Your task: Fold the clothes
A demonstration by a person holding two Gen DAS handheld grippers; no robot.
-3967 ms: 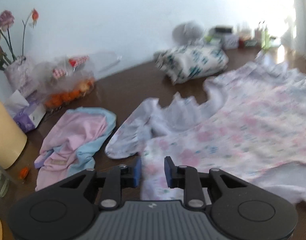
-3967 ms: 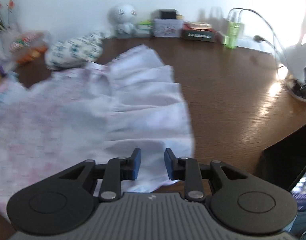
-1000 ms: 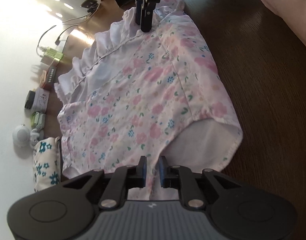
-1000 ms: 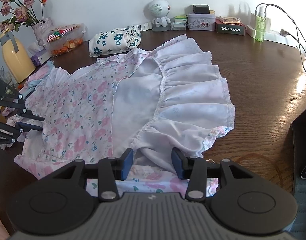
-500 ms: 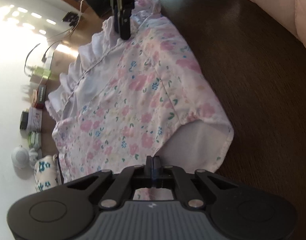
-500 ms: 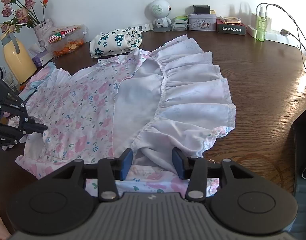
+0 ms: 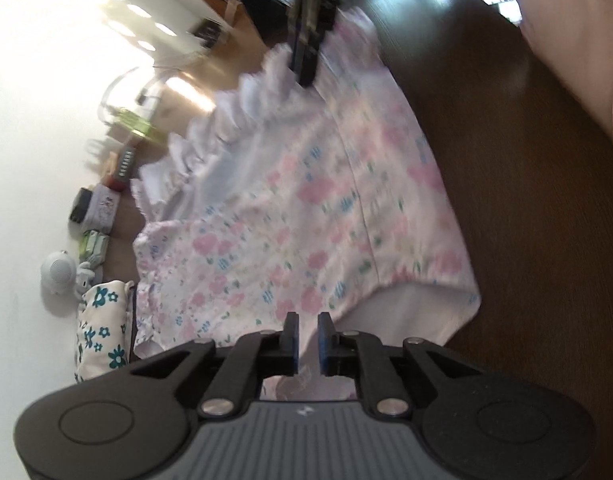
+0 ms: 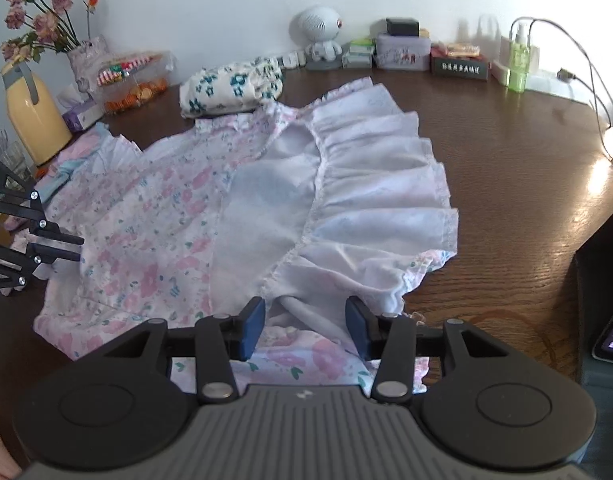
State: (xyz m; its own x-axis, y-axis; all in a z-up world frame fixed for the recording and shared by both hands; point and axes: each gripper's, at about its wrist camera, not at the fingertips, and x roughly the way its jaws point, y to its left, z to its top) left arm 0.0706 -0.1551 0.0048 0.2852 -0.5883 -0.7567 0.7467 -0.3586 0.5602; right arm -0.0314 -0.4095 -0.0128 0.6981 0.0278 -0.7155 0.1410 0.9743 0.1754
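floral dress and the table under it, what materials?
Floral dress: thin woven fabric, likely cotton or a blend, matte; it gathers into soft ruffles and the white lining shows slightly sheer. Table: dark brown wood or wood veneer, semi-gloss; visible grain and bright window glare.

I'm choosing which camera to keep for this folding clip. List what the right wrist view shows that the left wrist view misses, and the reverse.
Only the right wrist view: the yellow jug, the dried flowers, the snack bag and a phone at the right edge.

Only the left wrist view: a pink sleeve, and the dress's open sleeve end.

Both: the floral dress, the folded flower-print cloth, the white robot toy, the green bottle and the brown table. Each also glimpses the other gripper.
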